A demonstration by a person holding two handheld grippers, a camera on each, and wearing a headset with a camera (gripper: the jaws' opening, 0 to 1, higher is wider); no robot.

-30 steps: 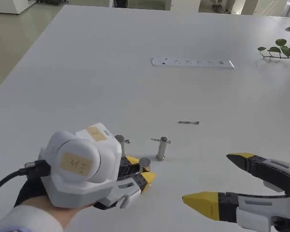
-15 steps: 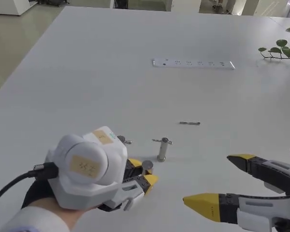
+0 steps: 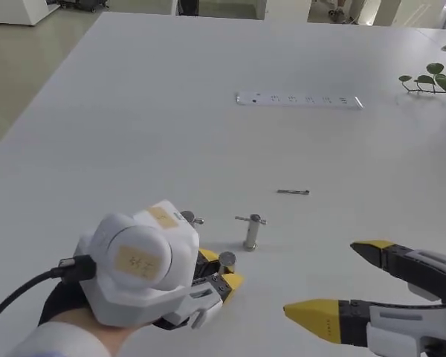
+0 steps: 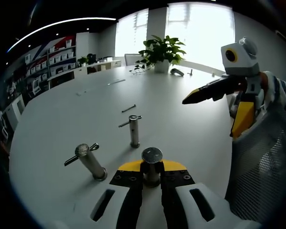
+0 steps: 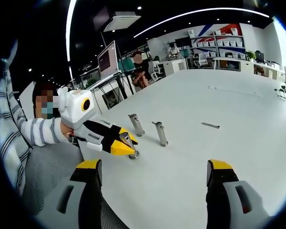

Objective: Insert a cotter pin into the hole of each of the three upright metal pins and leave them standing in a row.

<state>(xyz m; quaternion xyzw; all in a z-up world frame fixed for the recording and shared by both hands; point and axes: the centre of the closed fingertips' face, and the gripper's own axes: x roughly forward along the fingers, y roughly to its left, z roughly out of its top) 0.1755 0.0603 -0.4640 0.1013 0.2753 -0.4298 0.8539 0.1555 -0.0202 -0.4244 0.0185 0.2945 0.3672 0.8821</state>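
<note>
Left gripper (image 3: 220, 268) sits lower left in the head view, jaws clamped on the third metal pin (image 4: 152, 157). Pin is upright, head up, foot at the table (image 3: 134, 111); can't make out its hole. Two more pins stand just above it in frame, each with a cotter through it: centre pin (image 3: 250, 232) and left pin (image 3: 187, 218), the latter half hidden behind the gripper body. Right gripper (image 3: 337, 279) is lower right, jaws wide apart, nothing in them. Loose cotter pin (image 3: 293, 192) lies flat on the table, up and left of the right gripper's tips, above the centre pin, well apart from both grippers. Its long axis runs left-right across the head view. In the right gripper view it sits right of centre, nearly parallel to the line between the two jaws, so I'd expect a wrist roll before pinching across it. Neither gripper is clearly nearer, but the right one is free.
</note>
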